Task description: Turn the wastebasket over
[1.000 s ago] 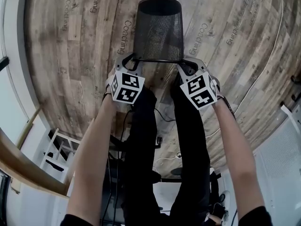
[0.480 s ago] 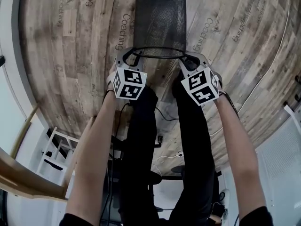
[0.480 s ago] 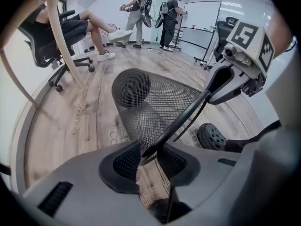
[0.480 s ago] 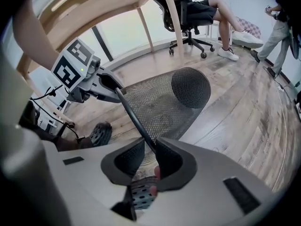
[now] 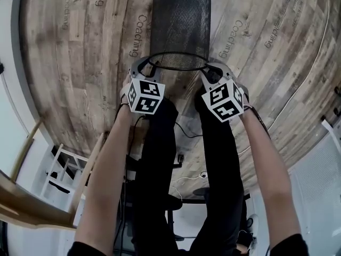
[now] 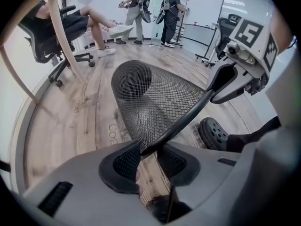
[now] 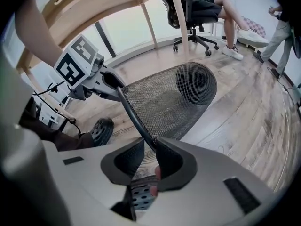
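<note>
The black mesh wastebasket (image 5: 181,25) hangs over the wooden floor between both grippers, its thick open rim (image 5: 178,63) toward me and its closed bottom pointing down and away. My left gripper (image 5: 145,67) is shut on the rim's left side, and my right gripper (image 5: 209,71) is shut on its right side. In the left gripper view the rim runs between the pads of the left gripper (image 6: 148,152), with the wastebasket (image 6: 160,102) stretching ahead. The right gripper view shows the same for the right gripper (image 7: 150,152) and the wastebasket (image 7: 174,98). Whether the bottom touches the floor is hidden.
My dark-trousered legs (image 5: 213,159) and a black shoe (image 6: 214,133) stand just behind the basket. A white cable (image 5: 303,63) lies on the floor at the right. A wooden table leg (image 6: 61,36), a seated person on an office chair (image 6: 70,25) and standing people (image 6: 138,6) are further off.
Both grippers have sunk toward the floor with the wastebasket held between them. The grip on the rim looks the same.
</note>
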`<act>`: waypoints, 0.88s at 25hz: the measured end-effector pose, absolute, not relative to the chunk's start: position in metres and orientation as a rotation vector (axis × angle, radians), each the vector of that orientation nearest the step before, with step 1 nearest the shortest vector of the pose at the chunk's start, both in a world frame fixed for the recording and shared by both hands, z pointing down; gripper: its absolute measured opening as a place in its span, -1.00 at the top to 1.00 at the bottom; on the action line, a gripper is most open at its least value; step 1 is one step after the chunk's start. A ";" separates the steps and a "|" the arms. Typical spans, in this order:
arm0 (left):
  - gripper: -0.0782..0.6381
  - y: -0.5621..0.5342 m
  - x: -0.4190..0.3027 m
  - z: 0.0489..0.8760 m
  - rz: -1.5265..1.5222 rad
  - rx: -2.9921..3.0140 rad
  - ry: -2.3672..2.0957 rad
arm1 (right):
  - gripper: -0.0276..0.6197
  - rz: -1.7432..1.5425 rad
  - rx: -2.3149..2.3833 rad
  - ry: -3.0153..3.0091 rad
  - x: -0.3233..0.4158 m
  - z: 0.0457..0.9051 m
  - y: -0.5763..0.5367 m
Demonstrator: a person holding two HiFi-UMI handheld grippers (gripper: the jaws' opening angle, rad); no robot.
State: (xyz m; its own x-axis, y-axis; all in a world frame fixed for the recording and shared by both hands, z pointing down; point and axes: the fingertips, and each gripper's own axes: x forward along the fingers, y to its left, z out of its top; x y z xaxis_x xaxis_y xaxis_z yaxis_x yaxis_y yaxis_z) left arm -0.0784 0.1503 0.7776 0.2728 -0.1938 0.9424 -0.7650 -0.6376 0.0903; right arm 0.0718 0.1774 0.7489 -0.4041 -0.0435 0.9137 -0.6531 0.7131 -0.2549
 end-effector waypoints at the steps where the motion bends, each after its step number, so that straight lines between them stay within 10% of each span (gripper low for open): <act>1: 0.46 0.150 -0.078 0.777 1.367 2.006 -0.861 | 0.64 0.746 0.543 -1.888 0.072 0.749 0.177; 22: 0.31 0.165 -0.097 0.765 1.431 1.936 -0.847 | 0.54 0.770 0.467 -1.862 0.068 0.739 0.181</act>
